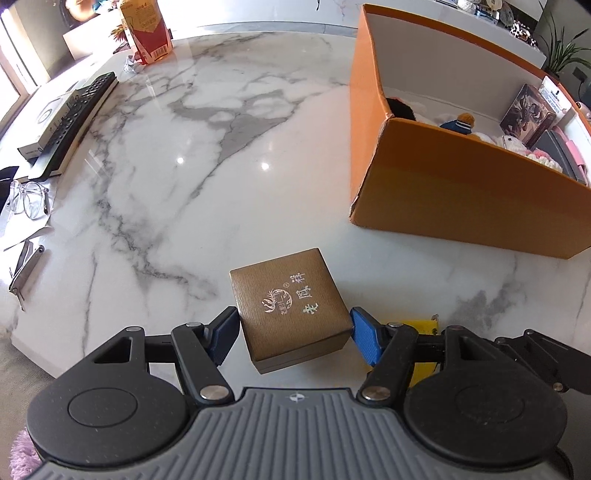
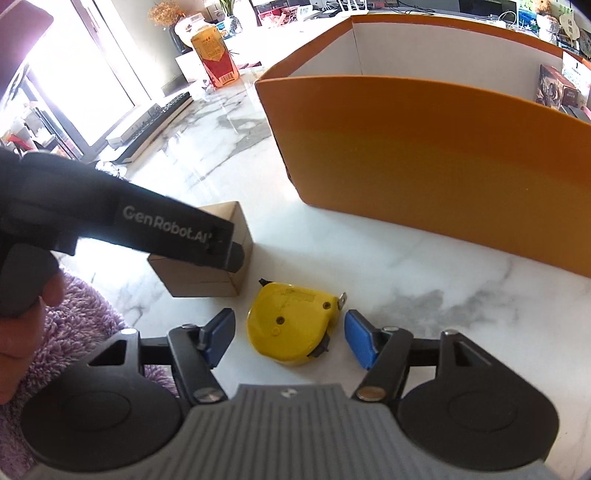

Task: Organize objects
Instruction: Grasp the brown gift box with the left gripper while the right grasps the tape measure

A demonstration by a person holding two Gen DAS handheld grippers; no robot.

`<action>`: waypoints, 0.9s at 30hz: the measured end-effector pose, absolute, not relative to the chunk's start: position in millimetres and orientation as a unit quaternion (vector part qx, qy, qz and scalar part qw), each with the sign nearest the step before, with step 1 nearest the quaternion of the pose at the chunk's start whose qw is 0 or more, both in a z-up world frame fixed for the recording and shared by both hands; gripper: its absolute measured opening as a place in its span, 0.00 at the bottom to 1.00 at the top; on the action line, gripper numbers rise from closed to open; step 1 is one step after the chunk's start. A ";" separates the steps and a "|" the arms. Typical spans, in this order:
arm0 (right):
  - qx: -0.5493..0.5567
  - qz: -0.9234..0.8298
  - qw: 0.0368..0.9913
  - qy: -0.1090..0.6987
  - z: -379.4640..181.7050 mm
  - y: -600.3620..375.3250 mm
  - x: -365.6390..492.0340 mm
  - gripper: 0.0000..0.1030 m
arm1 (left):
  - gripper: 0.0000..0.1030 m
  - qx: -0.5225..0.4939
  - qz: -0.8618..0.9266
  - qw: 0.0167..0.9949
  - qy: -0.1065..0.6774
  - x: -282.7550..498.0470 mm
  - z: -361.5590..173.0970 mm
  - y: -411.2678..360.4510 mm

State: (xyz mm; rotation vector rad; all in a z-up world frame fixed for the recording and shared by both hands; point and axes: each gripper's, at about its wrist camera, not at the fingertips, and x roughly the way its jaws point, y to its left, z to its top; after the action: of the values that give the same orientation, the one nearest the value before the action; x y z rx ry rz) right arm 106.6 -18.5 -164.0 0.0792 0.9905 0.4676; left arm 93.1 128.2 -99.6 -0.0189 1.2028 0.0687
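A small brown gift box with silver characters on its lid sits on the white marble table. My left gripper is shut on it, a blue pad against each side. The same brown box shows in the right wrist view, partly hidden behind the left gripper's black body. A yellow tape measure lies flat between the pads of my right gripper, which is open with a gap on both sides. An orange cardboard box stands open-topped to the right, beyond both grippers.
The orange box holds knitted toys and small packages. A black remote, glasses and a red-yellow carton lie at the table's left and far side. A purple fluffy sleeve is at lower left.
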 end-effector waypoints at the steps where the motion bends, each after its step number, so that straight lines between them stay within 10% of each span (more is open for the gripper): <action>1: 0.036 0.220 0.854 0.471 -165.1 -22.5 121.0 0.65 | 0.74 -0.005 0.033 0.824 0.566 91.6 -100.9 128.7; 27: 0.020 0.165 0.865 0.474 -159.2 -42.8 102.3 0.57 | 0.72 -0.043 0.037 0.819 0.571 88.0 -111.0 142.2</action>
State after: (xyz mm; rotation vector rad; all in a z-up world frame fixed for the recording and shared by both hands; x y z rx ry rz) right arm 102.3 -42.8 -159.2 0.0419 0.9933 0.3452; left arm 88.0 142.2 -111.0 -0.0920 1.2168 0.0798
